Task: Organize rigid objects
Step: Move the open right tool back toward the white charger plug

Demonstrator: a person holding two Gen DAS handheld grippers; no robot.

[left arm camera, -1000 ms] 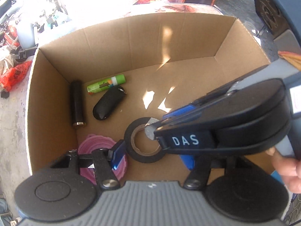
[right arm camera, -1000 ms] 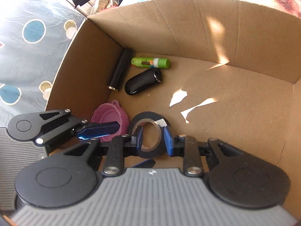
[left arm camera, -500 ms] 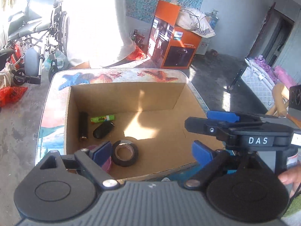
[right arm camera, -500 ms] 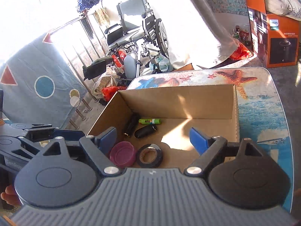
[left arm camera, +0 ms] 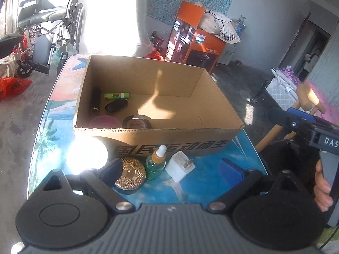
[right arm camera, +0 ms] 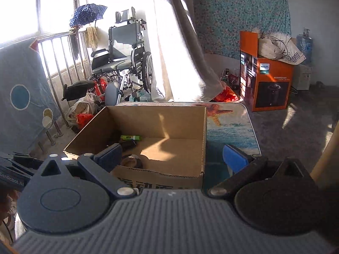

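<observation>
A cardboard box [left arm camera: 169,141] stands on the sea-print table [left arm camera: 48,127]. Inside it lie a black tape roll [left arm camera: 137,121], a pink lid [left arm camera: 104,121], a black oval case [left arm camera: 117,105], a green tube [left arm camera: 116,95] and a black cylinder [left arm camera: 96,100]. In front of the box sit a gold round compact [left arm camera: 130,172], a dropper bottle [left arm camera: 156,160] and a white charger [left arm camera: 179,166]. My left gripper [left arm camera: 171,170] hangs open above these three, holding nothing. My right gripper [right arm camera: 173,156] is back from the box [right arm camera: 161,175], its jaws opening and empty; the tape roll [right arm camera: 132,160] shows past its left finger.
A wheelchair [right arm camera: 125,63] and railing stand beyond the table's far left. An orange carton [left arm camera: 197,48] sits on the floor behind the box. A wooden frame [left arm camera: 307,99] is close on the right, by the right gripper [left arm camera: 305,124]. A person stands in the far doorway [left arm camera: 313,57].
Both grippers have pulled back and up out of the box. The right jaws let go of the tape roll, which stays in the box. Both sets of jaws have spread wide.
</observation>
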